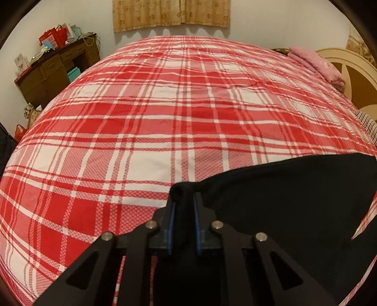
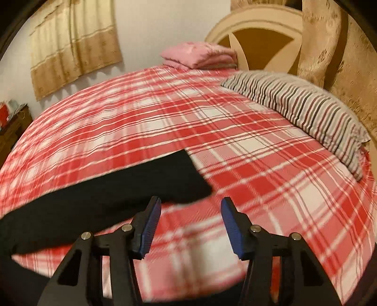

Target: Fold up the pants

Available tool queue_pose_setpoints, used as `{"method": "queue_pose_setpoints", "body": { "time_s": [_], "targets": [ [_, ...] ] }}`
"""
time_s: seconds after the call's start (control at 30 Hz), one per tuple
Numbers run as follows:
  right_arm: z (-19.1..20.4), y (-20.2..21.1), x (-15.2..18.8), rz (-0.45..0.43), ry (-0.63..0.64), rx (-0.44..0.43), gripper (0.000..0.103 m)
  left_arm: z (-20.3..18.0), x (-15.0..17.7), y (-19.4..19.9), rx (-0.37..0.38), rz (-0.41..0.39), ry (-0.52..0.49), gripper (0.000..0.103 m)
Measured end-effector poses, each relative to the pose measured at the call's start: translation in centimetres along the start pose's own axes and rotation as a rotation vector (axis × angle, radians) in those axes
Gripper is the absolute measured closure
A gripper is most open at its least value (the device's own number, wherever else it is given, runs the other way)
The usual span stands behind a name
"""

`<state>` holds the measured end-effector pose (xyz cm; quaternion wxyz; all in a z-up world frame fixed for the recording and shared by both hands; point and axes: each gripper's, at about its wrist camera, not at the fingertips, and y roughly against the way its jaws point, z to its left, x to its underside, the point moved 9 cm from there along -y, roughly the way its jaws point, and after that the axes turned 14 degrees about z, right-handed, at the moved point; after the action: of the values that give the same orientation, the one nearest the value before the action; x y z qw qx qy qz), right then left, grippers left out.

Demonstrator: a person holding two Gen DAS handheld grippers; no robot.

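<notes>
Black pants point(image 1: 289, 195) lie on a red and white plaid bedspread point(image 1: 165, 106). In the left wrist view a bunched edge of the pants sticks up between the blue pads of my left gripper point(image 1: 184, 200), which is shut on it; the cloth spreads away to the right. In the right wrist view the pants point(image 2: 106, 188) stretch from the lower left to a squared end near the middle. My right gripper point(image 2: 190, 202) hovers just right of that end, open, with only bedspread point(image 2: 235, 146) between its blue fingers point(image 2: 232, 223). The picture there is blurred.
A striped pillow point(image 2: 306, 113) lies at the right edge of the bed by a cream headboard point(image 2: 254, 30). A folded pink blanket point(image 2: 200, 55) sits at the far end. A brown desk point(image 1: 56, 70) with bags stands left of the bed. Curtains point(image 1: 169, 14) hang behind.
</notes>
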<state>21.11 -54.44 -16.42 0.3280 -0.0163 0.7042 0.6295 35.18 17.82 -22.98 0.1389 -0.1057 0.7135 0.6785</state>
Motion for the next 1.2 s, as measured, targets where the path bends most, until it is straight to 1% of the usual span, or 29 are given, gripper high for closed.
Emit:
{"method": "queue_pose_setpoints", "body": {
  "time_s": [0.1,0.17,0.2,0.3,0.4,0.53,0.57,0.6,0.63,0.67,0.7,0.73,0.77,0.87,0.97,1.0,1.07,1.1,1.2],
  "targets": [
    [-0.9,-2.1,-2.5,0.022,-0.021,-0.004,0.048,0.2,0.0,-0.2,0.037,-0.015,0.014,0.089],
    [-1.1,-3.7,-4.5,0.032,-0.016,-0.011,0.048,0.4,0.2,-0.4,0.059,-0.015,0.027,0.089],
    [-1.1,-4.2,-5.0,0.036,-0.012,-0.011,0.048,0.5,0.1,-0.4,0.067,-0.009,0.035,0.089],
    [-0.9,-7.4,-6.9,0.086,-0.019,-0.042,0.048,0.6,0.0,-0.5,0.082,-0.002,0.052,0.089],
    [-0.8,-10.3,-7.9,0.139,-0.037,-0.082,0.048,0.3,-0.2,-0.6,0.058,-0.003,0.040,0.089],
    [0.1,-12.6,-8.5,0.184,-0.024,-0.147,0.050,0.0,-0.2,-0.7,0.017,-0.010,0.005,0.089],
    [0.5,-12.7,-8.6,0.186,-0.008,-0.154,0.056,0.0,-0.3,-0.8,0.016,-0.009,0.007,0.089],
    [1.0,-13.0,-8.5,0.192,0.019,-0.143,0.063,0.1,-0.4,-0.8,0.018,-0.008,0.010,0.089],
    [1.2,-13.2,-8.6,0.197,0.037,-0.133,0.068,0.1,-0.5,-0.9,0.017,-0.008,0.011,0.089],
    [1.5,-13.3,-8.6,0.200,0.052,-0.136,0.083,0.1,-0.5,-0.9,0.016,-0.008,0.011,0.089],
    [2.1,-13.1,-8.5,0.208,0.075,-0.159,0.087,0.1,-0.6,-0.9,0.013,-0.010,0.009,0.089],
    [2.2,-13.1,-8.6,0.210,0.080,-0.161,0.090,0.0,-0.6,-0.9,0.009,-0.011,0.006,0.089],
    [2.3,-12.8,-8.7,0.208,0.085,-0.154,0.098,-0.1,-0.7,-0.9,0.004,-0.013,-0.001,0.090],
    [2.6,-11.5,-9.1,0.167,0.097,-0.150,0.098,-0.2,-0.9,-0.3,-0.004,-0.021,-0.011,0.092],
    [3.2,-7.9,-9.5,0.080,0.106,-0.205,0.098,-0.1,-1.2,1.2,0.029,-0.060,0.000,0.093],
    [3.4,-5.8,-9.4,0.035,0.120,-0.231,0.098,-0.1,-1.2,2.0,0.043,-0.083,-0.001,0.093],
    [3.8,-2.9,-9.1,-0.026,0.149,-0.267,0.098,-0.1,-1.1,3.5,0.070,-0.127,-0.004,0.093],
    [3.9,-0.4,-8.5,-0.080,0.177,-0.290,0.098,-0.1,-0.9,4.6,0.092,-0.156,-0.003,0.093],
    [3.4,4.8,-7.3,-0.180,0.204,-0.353,0.098,0.0,-0.3,7.2,0.164,-0.226,0.004,0.093]
  ]
}}
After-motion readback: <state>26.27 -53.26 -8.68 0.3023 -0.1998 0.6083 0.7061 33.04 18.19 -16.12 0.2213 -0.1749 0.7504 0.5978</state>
